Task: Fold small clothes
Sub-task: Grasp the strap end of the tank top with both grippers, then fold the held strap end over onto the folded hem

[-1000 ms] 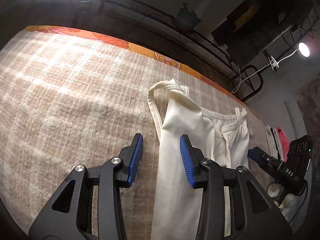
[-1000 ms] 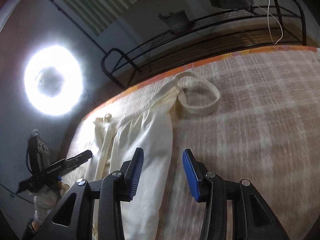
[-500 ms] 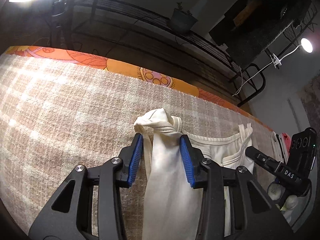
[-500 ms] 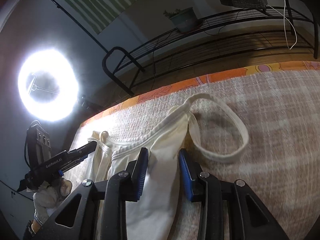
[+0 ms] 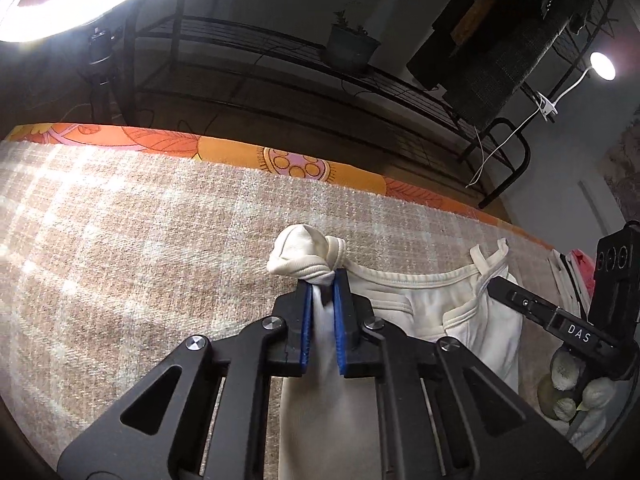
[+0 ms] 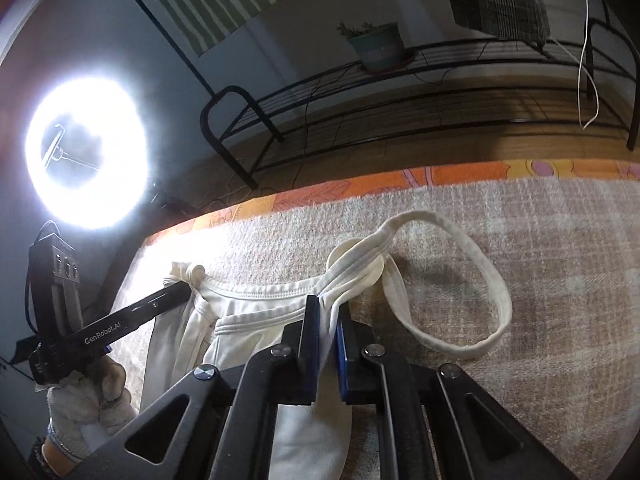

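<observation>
Left wrist view: the left tongs (image 5: 323, 280) are clamped on one shoulder of the cream-white ribbed cotton tank top (image 5: 436, 320), the strap bunched into a knot-like wad just past the blue pads (image 5: 305, 320). The garment lies on the beige-and-white plaid woven cloth (image 5: 140, 248) covering the counter, whose orange flowered edge (image 5: 296, 164) shows at the far side. The other tool reaches in from the right, held in a gloved hand (image 5: 576, 384).

Right wrist view: the right tongs (image 6: 327, 316) are pinched shut on the opposite shoulder, right where the neckline seam meets the strap – the loose strap loop (image 6: 460, 280) trails flat on the cloth to the right. The left tool's black finger (image 6: 136, 316) touches the far shoulder.

Handling, as I judge it: the top is light, thin and limp (it will sag and crumple between the two grips), so the hemmed shoulder seams are the sensible hold – thicker, less likely to slip. The free strap may flop out of line during a fold, and the wadded one will want smoothing
</observation>
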A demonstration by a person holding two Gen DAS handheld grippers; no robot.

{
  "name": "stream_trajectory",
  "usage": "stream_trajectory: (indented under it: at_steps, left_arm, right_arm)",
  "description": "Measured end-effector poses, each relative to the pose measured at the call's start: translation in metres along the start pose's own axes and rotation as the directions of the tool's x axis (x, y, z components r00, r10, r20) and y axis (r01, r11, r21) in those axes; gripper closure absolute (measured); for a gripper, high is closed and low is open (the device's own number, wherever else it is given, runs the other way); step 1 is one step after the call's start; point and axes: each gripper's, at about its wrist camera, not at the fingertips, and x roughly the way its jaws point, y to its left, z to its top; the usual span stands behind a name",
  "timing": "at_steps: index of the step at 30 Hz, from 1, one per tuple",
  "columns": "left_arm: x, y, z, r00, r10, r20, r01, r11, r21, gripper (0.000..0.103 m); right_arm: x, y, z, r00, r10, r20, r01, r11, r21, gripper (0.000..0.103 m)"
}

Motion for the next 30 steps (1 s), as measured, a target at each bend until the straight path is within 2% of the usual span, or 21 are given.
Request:
stream_trajectory:
  at_steps: [5, 10, 19, 24, 30]
  left_arm:
    - [-0.019, 0.002, -0.001, 0.999, -0.027, 0.022, 0.027, 0.999, -0.021, 0.096]
    - [-0.047, -0.005, -0.004, 0.998, -0.05, 0.043, 0.05, 0.999, 0.002, 0.096]
    - [-0.114, -0.013, -0.022, 0.992, -0.082, 0.094, 0.079, 0.996, 0.027, 0.096]
    - [-0.151, -0.02, -0.044, 0.989, -0.091, 0.115, 0.084, 0.995, 0.062, 0.096]
    - [-0.181, -0.023, -0.087, 0.991, -0.087, 0.097, 0.078, 0.992, 0.098, 0.096]
  right_arm:
    - [-0.016, 0.011, 0.001, 0.999, -0.015, 0.036, 0.017, 0.999, -0.04, 0.099]
    - [-0.039, 0.027, 0.001, 0.998, -0.021, 0.065, 0.026, 0.997, -0.077, 0.099]
    - [-0.09, 0.056, -0.014, 0.993, -0.014, 0.114, 0.028, 0.992, -0.124, 0.099]
    - [-0.126, 0.069, -0.034, 0.99, -0.009, 0.142, 0.029, 0.99, -0.141, 0.1]
    - [-0.162, 0.08, -0.071, 0.989, -0.008, 0.149, 0.032, 0.987, -0.155, 0.1]
